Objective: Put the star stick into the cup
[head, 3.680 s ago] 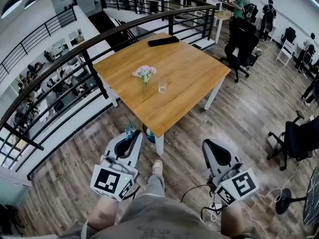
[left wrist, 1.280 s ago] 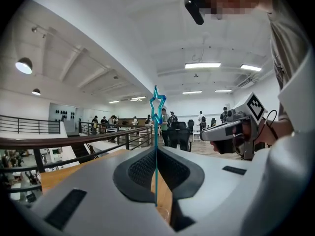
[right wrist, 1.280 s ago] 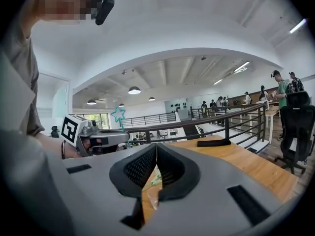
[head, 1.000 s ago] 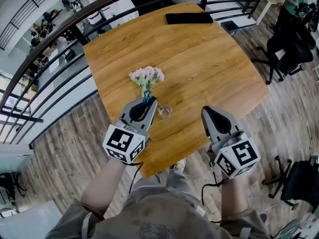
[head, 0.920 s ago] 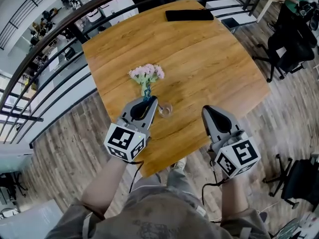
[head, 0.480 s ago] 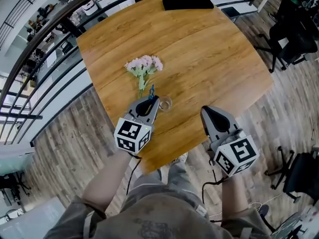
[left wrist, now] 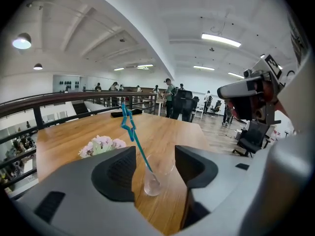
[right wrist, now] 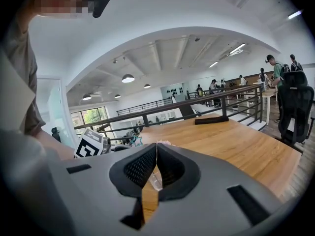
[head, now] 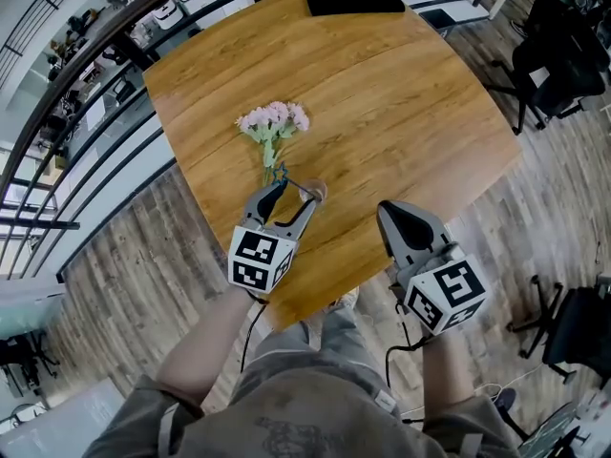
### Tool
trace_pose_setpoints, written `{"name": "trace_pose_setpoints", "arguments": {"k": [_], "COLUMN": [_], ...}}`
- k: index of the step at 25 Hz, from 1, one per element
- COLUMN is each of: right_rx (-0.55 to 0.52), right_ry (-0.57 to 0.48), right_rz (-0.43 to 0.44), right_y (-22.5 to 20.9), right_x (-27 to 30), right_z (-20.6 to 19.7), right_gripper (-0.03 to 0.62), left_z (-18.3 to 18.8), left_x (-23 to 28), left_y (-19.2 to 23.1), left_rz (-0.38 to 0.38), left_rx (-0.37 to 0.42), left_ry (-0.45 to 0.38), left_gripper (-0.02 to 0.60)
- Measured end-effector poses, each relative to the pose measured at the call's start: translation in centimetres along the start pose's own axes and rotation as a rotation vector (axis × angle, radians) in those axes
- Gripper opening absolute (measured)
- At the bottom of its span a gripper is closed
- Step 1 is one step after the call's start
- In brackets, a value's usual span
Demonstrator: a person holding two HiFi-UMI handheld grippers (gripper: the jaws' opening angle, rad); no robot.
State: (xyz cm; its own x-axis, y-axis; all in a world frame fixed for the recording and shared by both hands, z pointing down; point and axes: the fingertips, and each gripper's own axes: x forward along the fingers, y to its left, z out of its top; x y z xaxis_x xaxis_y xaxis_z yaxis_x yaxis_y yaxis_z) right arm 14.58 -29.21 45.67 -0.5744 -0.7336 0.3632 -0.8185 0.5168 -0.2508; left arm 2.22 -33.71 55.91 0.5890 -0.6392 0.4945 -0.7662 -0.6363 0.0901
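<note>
The blue star stick (left wrist: 131,128) stands slanted in the clear cup (left wrist: 156,179) on the wooden table (head: 401,93), its star end up and leaning left. My left gripper (left wrist: 155,155) is just behind the cup, its jaws opening. The stick and cup sit in the gap, and neither pad touches them. From the head view the stick (head: 279,172) pokes out past the left gripper (head: 296,190), which partly hides the cup (head: 316,192). My right gripper (head: 391,214) hovers over the table's near edge, right of the cup, shut and empty (right wrist: 156,149).
A bunch of pink flowers (head: 274,122) lies just beyond the cup. A black flat object (head: 355,3) rests at the table's far edge. A black railing (head: 86,74) runs along the left and far sides. Office chairs (head: 558,55) stand to the right.
The left gripper's jaws have gone from shut on the stick to wide apart, and the stick now rests in the cup. The right gripper has barely moved.
</note>
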Motion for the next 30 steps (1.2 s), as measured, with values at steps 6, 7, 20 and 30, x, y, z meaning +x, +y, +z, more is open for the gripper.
{"name": "trace_pose_setpoints", "arguments": {"k": [6, 7, 20, 30], "right_rx": [-0.034, -0.042, -0.163, -0.222], "right_ry": [-0.043, -0.057, -0.255, -0.33], "right_rz": [0.002, 0.003, 0.024, 0.048], "right_y": [1.2, 1.6, 7.6, 12.4], "right_x": [-0.9, -1.2, -6.7, -11.5], "right_z": [2.0, 2.6, 11.2, 13.2], "right_gripper": [0.031, 0.031, 0.031, 0.031], "left_z": [0.1, 0.4, 10.6, 14.5], "left_x": [-2.3, -2.9, -12.9, -21.1], "left_y": [-1.0, -1.1, -1.4, -3.1], "left_rz": [-0.006, -0.008, 0.023, 0.027], "left_rx": [0.014, 0.021, 0.157, 0.22], "left_ry": [0.002, -0.005, -0.229, -0.367], "left_gripper": [0.27, 0.27, 0.135, 0.049]}}
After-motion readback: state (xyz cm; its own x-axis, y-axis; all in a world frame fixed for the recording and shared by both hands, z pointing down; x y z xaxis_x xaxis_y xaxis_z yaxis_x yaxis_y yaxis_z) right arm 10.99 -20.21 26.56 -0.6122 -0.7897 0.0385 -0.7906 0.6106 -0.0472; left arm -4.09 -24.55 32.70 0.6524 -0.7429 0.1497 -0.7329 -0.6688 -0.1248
